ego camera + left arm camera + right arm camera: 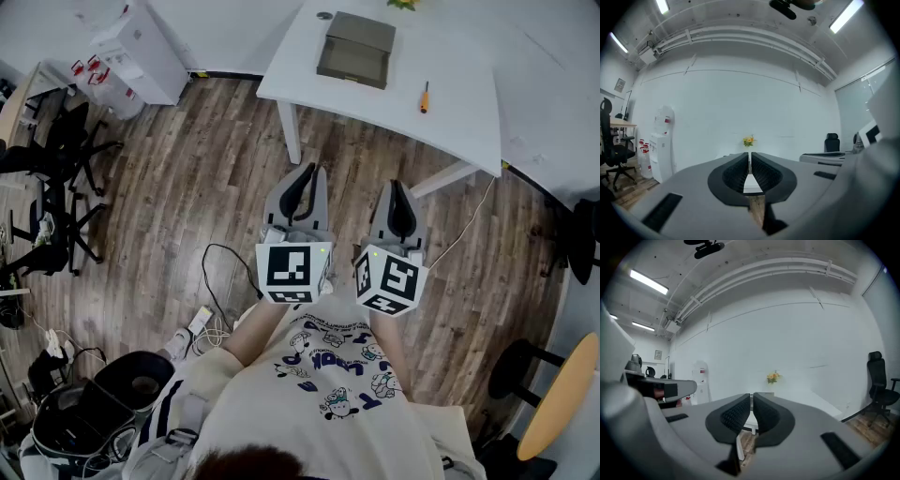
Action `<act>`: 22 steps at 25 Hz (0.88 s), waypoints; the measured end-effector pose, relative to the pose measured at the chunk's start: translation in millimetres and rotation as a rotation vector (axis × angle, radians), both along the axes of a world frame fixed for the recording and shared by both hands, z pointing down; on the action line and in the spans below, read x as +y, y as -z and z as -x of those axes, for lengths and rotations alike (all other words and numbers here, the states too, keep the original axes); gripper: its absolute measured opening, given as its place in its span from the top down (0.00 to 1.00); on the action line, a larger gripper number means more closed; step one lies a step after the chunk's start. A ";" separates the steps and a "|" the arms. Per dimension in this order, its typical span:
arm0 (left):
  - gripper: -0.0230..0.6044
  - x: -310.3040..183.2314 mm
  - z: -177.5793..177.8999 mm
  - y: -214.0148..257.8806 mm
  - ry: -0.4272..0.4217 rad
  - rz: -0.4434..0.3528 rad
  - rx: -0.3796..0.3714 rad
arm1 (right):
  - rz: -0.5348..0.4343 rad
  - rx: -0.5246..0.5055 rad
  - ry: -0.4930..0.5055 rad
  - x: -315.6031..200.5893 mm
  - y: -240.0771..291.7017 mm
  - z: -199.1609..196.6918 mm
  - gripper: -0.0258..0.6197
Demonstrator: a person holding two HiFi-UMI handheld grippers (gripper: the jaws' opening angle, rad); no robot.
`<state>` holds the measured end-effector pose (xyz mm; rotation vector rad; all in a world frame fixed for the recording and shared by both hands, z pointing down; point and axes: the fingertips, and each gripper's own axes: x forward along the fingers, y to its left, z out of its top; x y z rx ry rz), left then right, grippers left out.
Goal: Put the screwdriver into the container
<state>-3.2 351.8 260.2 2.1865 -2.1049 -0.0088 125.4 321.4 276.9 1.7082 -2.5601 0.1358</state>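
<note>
An orange-handled screwdriver (424, 97) lies on the white table (469, 103), right of a flat grey-green container (355, 49) at the table's far side. My left gripper (302, 183) and right gripper (401, 202) hang side by side over the wooden floor, short of the table, both shut with nothing between the jaws. In the left gripper view the left gripper (750, 157) points level at the table edge, its jaw tips together. In the right gripper view the right gripper (752, 397) looks the same. Neither gripper view shows the screwdriver.
A yellow flower (748, 140) stands at the table's far edge. White table legs (290, 131) stand just ahead of the grippers. A water dispenser (141, 47) is at far left, black office chairs (56, 178) at left, cables (211, 323) on the floor, stools (562, 394) at right.
</note>
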 end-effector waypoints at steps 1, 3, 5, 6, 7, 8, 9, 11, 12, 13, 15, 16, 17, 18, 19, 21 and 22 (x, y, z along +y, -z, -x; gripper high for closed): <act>0.92 -1.6 1.0 1.9 0.000 -0.005 0.002 | 0.001 0.001 0.000 -1.3 0.3 1.1 0.90; 0.92 -4.6 2.7 4.3 0.002 -0.010 0.005 | 0.003 0.002 0.001 -4.1 0.5 2.9 0.90; 0.92 -7.4 3.4 4.7 0.003 -0.011 0.005 | 0.005 0.003 0.002 -7.1 0.4 3.7 0.90; 0.92 -8.4 3.3 4.7 0.004 -0.011 0.005 | 0.005 0.003 0.003 -8.5 0.3 3.8 0.90; 0.92 -9.4 3.2 4.3 0.004 -0.010 0.005 | 0.005 0.003 0.003 -9.8 0.2 3.8 0.90; 0.92 -10.4 3.2 3.6 0.004 -0.008 0.005 | 0.005 0.003 0.003 -11.1 -0.2 4.0 0.90; 0.92 -11.6 3.5 2.5 0.005 -0.004 0.004 | 0.006 0.004 0.004 -12.5 -0.8 4.5 0.90; 0.92 -14.7 5.0 0.5 0.004 0.000 0.006 | 0.010 0.006 0.004 -15.7 -3.0 6.4 0.90; 0.92 -16.6 6.0 0.1 0.004 0.000 0.007 | 0.012 0.008 0.004 -17.3 -4.2 7.6 0.90; 0.92 -18.6 7.4 -0.3 0.005 -0.001 0.009 | 0.014 0.009 0.004 -19.2 -5.2 8.9 0.90; 0.92 -23.7 10.4 -2.4 0.005 0.005 0.013 | 0.015 0.006 0.000 -24.5 -6.1 10.9 0.90; 0.92 -26.7 11.6 -3.5 0.004 0.010 0.016 | 0.013 0.001 -0.004 -27.6 -5.9 11.4 0.90; 0.92 -30.1 12.8 -4.2 0.003 0.012 0.018 | 0.010 -0.003 -0.008 -30.9 -5.5 11.9 0.90; 0.92 -33.8 14.4 -4.6 0.001 0.012 0.019 | 0.008 -0.007 -0.011 -34.6 -5.3 12.7 0.90; 0.92 -37.9 16.5 -4.9 0.000 0.012 0.019 | 0.007 -0.009 -0.015 -38.7 -5.6 14.0 0.90; 0.92 -46.7 22.2 -5.8 -0.002 0.013 0.022 | 0.011 -0.009 -0.023 -47.6 -7.2 17.8 0.90; 0.92 -51.3 25.4 -6.2 -0.003 0.012 0.022 | 0.013 -0.009 -0.028 -52.3 -8.4 19.7 0.90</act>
